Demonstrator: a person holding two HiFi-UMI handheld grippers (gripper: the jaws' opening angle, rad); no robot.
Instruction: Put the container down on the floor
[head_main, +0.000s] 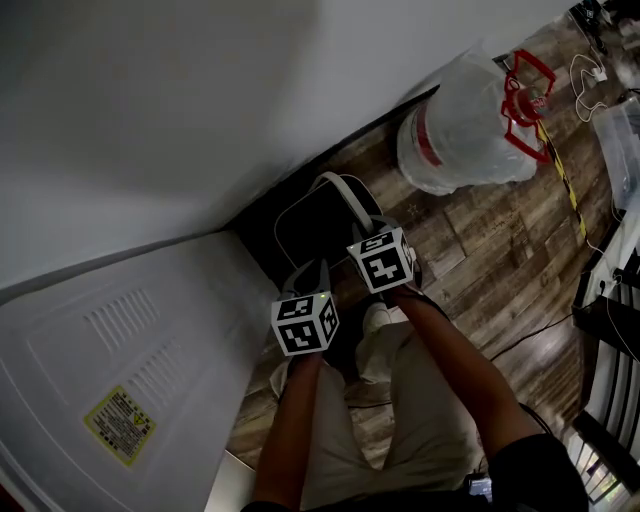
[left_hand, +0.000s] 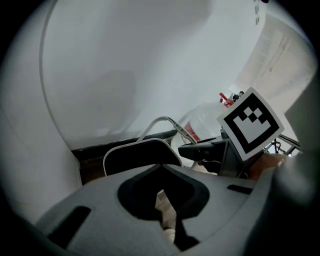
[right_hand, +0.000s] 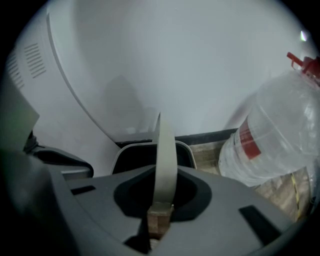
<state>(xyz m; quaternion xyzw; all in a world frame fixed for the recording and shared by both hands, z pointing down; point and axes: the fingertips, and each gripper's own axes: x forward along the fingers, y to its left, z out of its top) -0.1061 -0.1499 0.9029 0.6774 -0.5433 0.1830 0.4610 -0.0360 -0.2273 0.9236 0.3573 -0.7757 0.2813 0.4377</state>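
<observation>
The container (head_main: 310, 228) is a black bin with a white rim and a white bail handle (head_main: 347, 193), low over the wooden floor in the corner by the wall. Whether it touches the floor I cannot tell. My right gripper (head_main: 362, 228) is shut on the handle (right_hand: 164, 160), which runs up as a pale strap from between its jaws (right_hand: 159, 222). My left gripper (head_main: 315, 278) hovers just left of it, jaws close together, holding nothing (left_hand: 167, 220). In the left gripper view the bin (left_hand: 135, 156) and its handle (left_hand: 162, 121) lie ahead, with the right gripper (left_hand: 200, 149) beside them.
A large clear water bottle (head_main: 460, 130) with a red label and red cap lies on the floor to the right of the bin (right_hand: 272, 140). A white appliance (head_main: 130, 350) with a yellow sticker stands at left. The white wall is behind. Cables run at the far right.
</observation>
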